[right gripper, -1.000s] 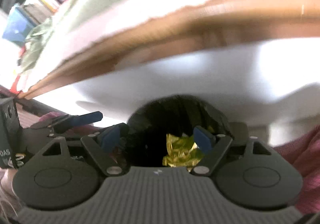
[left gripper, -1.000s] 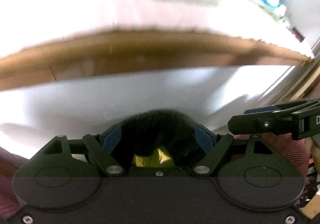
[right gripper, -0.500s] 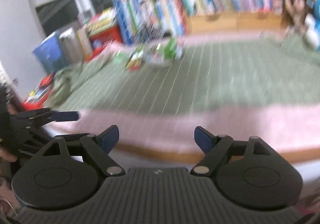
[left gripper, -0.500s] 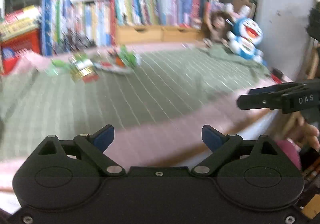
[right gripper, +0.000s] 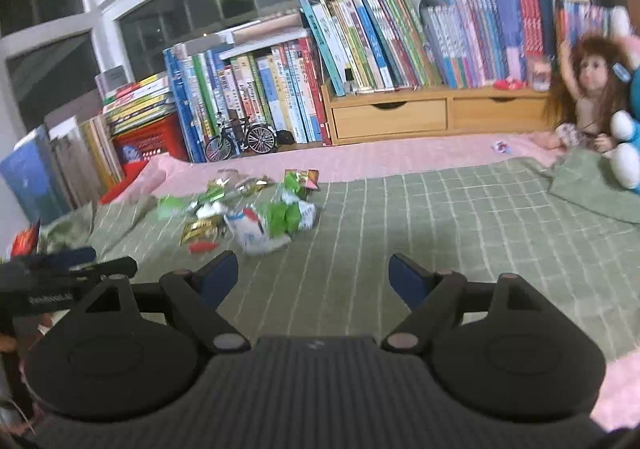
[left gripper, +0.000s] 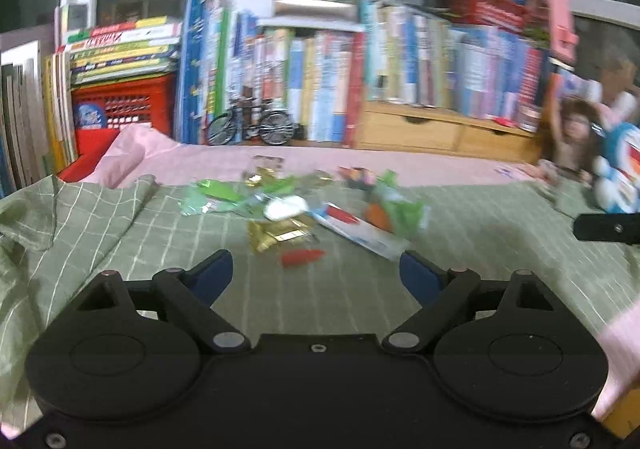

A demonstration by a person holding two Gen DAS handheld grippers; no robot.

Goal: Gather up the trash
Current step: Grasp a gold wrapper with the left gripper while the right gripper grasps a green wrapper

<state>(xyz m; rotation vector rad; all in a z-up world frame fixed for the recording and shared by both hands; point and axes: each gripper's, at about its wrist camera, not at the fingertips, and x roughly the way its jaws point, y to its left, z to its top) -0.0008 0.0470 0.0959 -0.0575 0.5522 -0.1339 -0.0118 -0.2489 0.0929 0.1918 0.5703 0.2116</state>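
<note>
The left gripper (left gripper: 316, 273) is closing slightly, empty; the right gripper (right gripper: 314, 273) is gaping wide, empty. Motion is blurring the far wrappers (left gripper: 304, 209), hiding their print.

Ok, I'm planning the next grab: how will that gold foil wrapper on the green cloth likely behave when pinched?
The gold foil wrapper looks thin and crumpled, so it is probably very light and will crush rather than resist. Its shiny surface may slip. Lying flat on the soft checked cloth, it could snag fabric.
</note>
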